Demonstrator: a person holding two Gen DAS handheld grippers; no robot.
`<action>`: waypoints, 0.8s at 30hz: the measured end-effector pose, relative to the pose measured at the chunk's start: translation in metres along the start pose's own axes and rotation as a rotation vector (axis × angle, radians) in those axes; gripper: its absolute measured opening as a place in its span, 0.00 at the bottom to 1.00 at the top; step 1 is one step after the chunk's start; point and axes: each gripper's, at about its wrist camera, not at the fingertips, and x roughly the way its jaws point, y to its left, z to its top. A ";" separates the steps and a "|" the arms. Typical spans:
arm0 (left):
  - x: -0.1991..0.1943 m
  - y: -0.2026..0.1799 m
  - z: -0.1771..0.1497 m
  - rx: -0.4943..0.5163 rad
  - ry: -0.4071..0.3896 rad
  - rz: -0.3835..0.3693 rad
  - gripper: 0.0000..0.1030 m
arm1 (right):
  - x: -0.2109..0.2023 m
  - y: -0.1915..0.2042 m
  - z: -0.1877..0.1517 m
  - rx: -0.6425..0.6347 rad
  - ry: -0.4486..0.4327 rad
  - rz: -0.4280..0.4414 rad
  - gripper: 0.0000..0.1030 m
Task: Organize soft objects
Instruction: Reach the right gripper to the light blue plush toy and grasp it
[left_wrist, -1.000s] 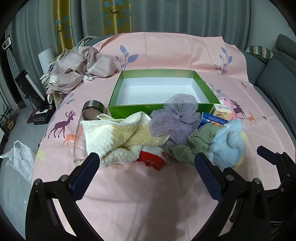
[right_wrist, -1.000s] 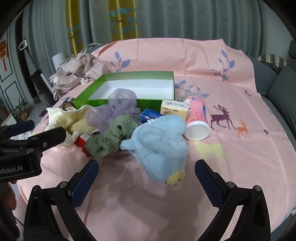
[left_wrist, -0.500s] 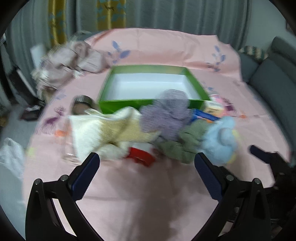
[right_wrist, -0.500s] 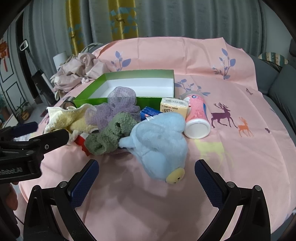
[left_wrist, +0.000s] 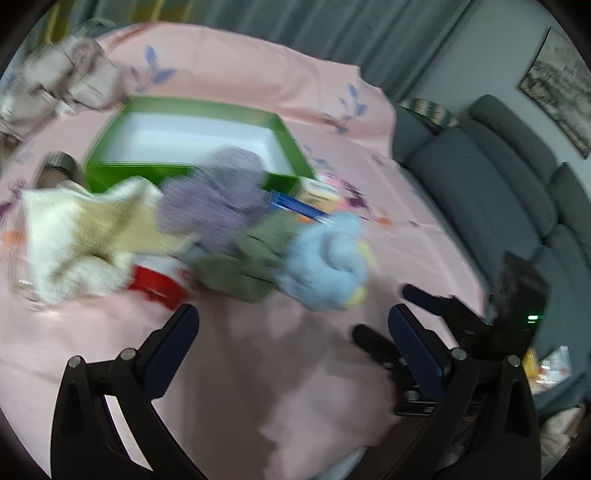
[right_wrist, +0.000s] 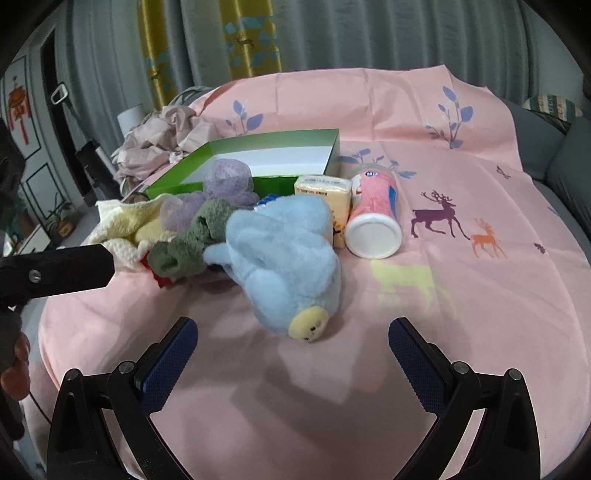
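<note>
- Right gripper is sitting wide open with nothing in it, hovering low over the pink-clothed surface, and the blue plush toy is lying just past its fingertips, yellow beak end pointing toward the near side.
- Left gripper is also spread open and empty; its view is pretty blurred, but it's looking at the same pile from the left.
- I'm guessing the plush is the first grab. I'd come in around the fat middle of the body, not the beak end, and squeeze deep enough that the fluff isn't slipping out.
- Destination is probably the green box, standing open and empty at the far side behind the pile.
- The plush is touching the green knit piece, with the purple mesh puff and the cream towel further left, so lifting it could be dragging a neighbour along.
- Non-soft stuff nearby: a pink canister lying on its side and a tissue pack just right of the plush. Worth not bumping those.
</note>
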 end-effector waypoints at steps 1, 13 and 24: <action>0.003 -0.004 -0.001 -0.001 0.011 -0.019 0.99 | 0.001 -0.003 -0.002 0.001 0.003 0.008 1.00; 0.065 -0.026 0.013 -0.018 0.152 -0.008 0.91 | 0.027 -0.025 0.001 0.030 0.021 0.154 0.96; 0.090 -0.010 0.022 -0.082 0.176 0.003 0.66 | 0.053 -0.030 0.008 0.004 0.041 0.253 0.65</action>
